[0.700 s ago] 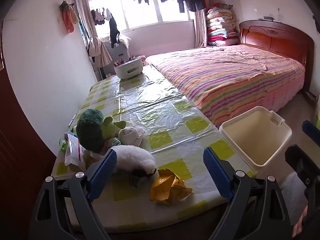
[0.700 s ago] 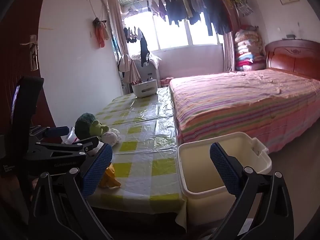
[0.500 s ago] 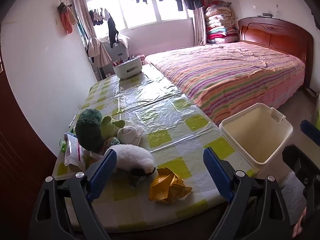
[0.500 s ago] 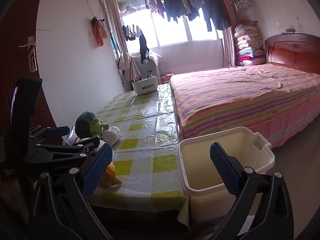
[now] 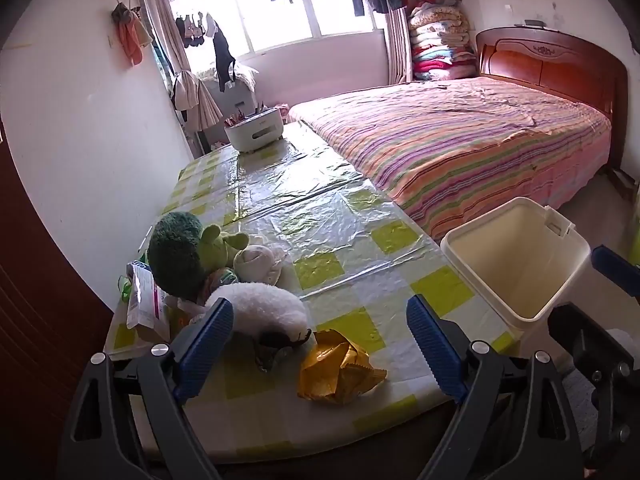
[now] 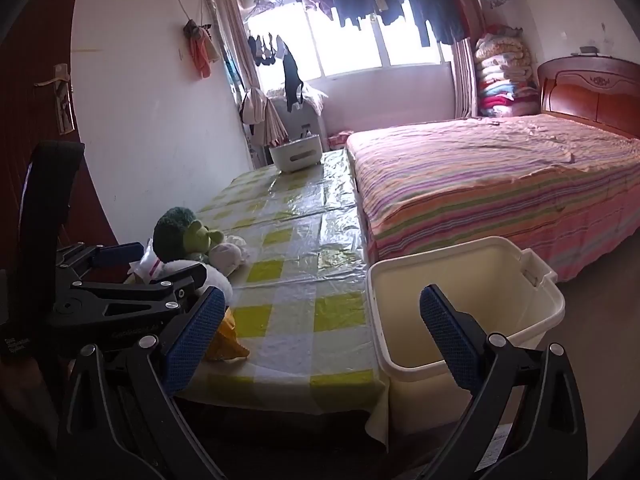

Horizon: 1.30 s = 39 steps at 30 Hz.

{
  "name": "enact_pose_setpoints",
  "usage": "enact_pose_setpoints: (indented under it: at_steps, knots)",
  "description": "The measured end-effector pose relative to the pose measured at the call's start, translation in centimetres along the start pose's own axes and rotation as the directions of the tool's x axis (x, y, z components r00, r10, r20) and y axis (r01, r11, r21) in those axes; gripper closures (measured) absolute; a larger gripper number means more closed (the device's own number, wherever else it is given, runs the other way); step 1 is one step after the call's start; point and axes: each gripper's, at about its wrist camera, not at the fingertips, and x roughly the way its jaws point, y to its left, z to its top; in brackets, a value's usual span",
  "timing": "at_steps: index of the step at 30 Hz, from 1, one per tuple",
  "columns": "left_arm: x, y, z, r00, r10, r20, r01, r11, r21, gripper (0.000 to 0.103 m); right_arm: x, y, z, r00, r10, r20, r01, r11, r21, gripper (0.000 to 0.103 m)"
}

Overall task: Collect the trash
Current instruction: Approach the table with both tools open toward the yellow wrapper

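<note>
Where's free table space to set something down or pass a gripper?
Free: the wide stretch of table between the plush toys and the white basket, bordered on the right by the bed. Also the near-right corner beside the bin. Crowded: near-left corner, with toys, packets and gold wrapper.

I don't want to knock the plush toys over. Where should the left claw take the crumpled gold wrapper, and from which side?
Probably from the table's near edge, straight ahead of the open left claw. Close across the raised crumpled middle of the gold wrapper, not its flat, thin right corner. The white plush toy lies just behind and left of it, so stay low and short.
</note>
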Motion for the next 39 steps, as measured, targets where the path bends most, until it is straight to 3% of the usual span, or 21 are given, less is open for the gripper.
enact_pose_setpoints:
  at_steps: [39]
  knots:
    - [-0.1, -0.7, -0.6, 0.999, 0.037, -0.001, -0.037, 0.998, 0.051, 0.017, 0.6, -1.5, 0.0, 0.998, 0.051, -0.038, -0.048, 0.997, 0.068, 0.006]
